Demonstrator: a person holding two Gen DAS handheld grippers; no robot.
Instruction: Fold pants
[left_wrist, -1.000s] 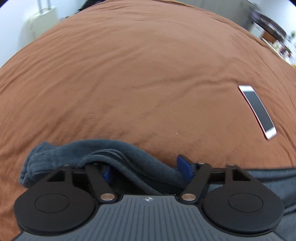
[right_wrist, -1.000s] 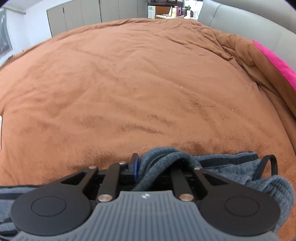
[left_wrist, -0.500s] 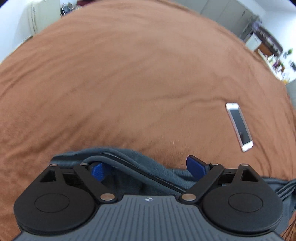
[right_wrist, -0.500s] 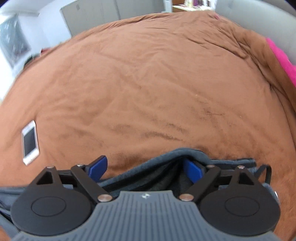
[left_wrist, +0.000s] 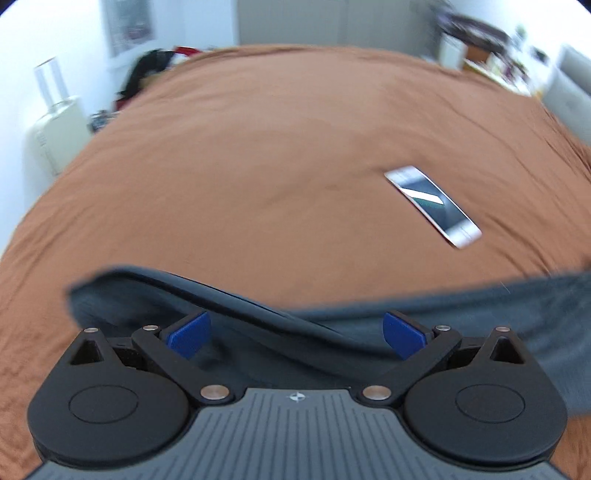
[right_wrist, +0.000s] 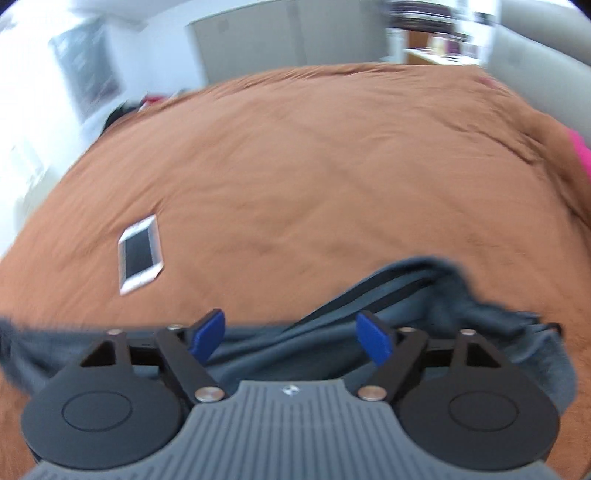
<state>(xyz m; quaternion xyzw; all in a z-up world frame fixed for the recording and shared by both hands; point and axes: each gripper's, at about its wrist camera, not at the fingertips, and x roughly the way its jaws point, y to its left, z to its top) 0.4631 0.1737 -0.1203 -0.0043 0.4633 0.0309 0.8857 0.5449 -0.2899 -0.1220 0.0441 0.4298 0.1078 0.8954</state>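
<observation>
**Grey pants let go on the brown bed cover**

Grey fleece pants (left_wrist: 369, 317) lie flat along the near edge of the brown bed cover (left_wrist: 277, 166), directly under both tools, which suggests a fold has just been laid down there. The left gripper (left_wrist: 295, 332) has its blue pads (left_wrist: 188, 334) spread as wide as they go; a dark ridge of cloth runs between them, but neither pad presses on it. The right gripper (right_wrist: 291, 338) also stands spread over the pants (right_wrist: 406, 295), its jaws closing a little, with fabric in the gap yet no pinch that I can see. Both views are blurred, so fine creases cannot be read.

A white-rimmed phone (left_wrist: 432, 205) rests on the cover further toward the middle, well apart from the pants, clear of the folding area.

Released cloth lying flat fits a finished fold step; whether another fold remains is hard to judge, since most of the garment sits hidden below the tools.
</observation>
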